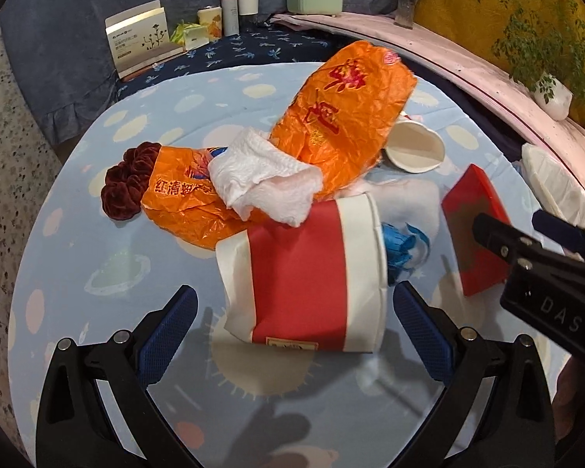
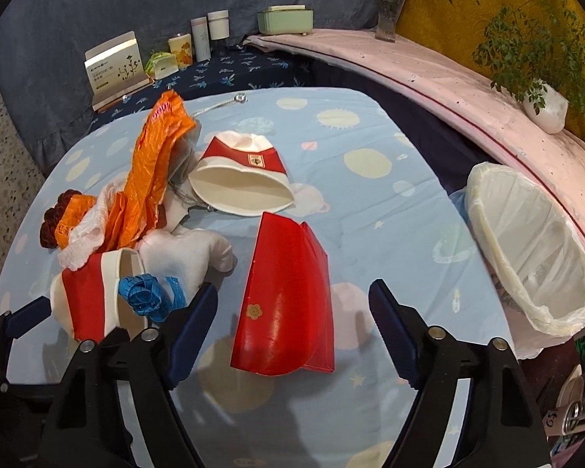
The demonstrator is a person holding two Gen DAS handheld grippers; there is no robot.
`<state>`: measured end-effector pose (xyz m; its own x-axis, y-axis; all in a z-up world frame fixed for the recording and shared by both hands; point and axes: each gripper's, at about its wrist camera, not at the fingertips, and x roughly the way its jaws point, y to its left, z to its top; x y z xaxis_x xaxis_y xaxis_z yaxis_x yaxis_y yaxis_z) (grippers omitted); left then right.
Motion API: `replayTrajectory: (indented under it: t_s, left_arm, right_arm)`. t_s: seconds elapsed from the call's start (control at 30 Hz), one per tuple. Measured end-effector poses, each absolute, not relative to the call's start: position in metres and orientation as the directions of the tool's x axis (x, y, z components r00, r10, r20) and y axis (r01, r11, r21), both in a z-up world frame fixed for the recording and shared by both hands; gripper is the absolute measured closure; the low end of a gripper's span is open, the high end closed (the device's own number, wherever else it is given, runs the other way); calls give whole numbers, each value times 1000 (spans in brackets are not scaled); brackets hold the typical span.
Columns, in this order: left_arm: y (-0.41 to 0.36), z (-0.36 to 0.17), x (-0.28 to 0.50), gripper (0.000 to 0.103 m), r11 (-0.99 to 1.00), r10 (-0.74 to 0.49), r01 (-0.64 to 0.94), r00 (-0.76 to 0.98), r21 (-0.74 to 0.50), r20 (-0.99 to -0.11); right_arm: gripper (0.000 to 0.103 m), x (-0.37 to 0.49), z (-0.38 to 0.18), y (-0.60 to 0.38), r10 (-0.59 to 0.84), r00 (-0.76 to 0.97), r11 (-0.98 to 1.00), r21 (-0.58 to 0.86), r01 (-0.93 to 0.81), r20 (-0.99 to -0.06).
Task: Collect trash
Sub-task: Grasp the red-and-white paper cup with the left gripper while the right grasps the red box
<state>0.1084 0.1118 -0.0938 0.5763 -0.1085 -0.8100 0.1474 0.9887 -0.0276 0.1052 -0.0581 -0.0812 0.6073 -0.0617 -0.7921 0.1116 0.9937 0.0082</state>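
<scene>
Cups first: your left gripper (image 1: 294,333), jaws spread, straddles the light, crushable paper cup (image 1: 304,273) near the table's (image 1: 78,273) front edge; pinch its rim. Right gripper (image 2: 292,327), also spread, frames the stiff red box (image 2: 284,304).

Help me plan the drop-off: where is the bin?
The white-lined bin sits at the right edge of the right wrist view, off the table's right side, beyond the red box and below the pink ledge.

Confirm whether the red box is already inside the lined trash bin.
No: the red box lies on the tablecloth between the open fingers of the right gripper, apart from the lined trash bin.
</scene>
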Motion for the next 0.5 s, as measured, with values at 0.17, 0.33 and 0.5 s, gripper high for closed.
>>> replayTrajectory:
  t_s: [0.17, 0.33, 0.5]
  left_arm:
    - [118, -104, 119, 8, 987, -138, 141, 549, -72, -824]
    - [123, -107, 117, 19, 981, -188, 141, 525, -134, -830]
    - [124, -97, 107, 20, 984, -169, 141, 557, -108, -813]
  right_arm:
    - [53, 111, -96, -60, -19, 575, 993, 49, 103, -818]
    - [69, 107, -100, -59, 0, 572, 993, 68, 98, -821]
    - [83, 100, -95, -59, 21, 579, 992, 87, 87, -815]
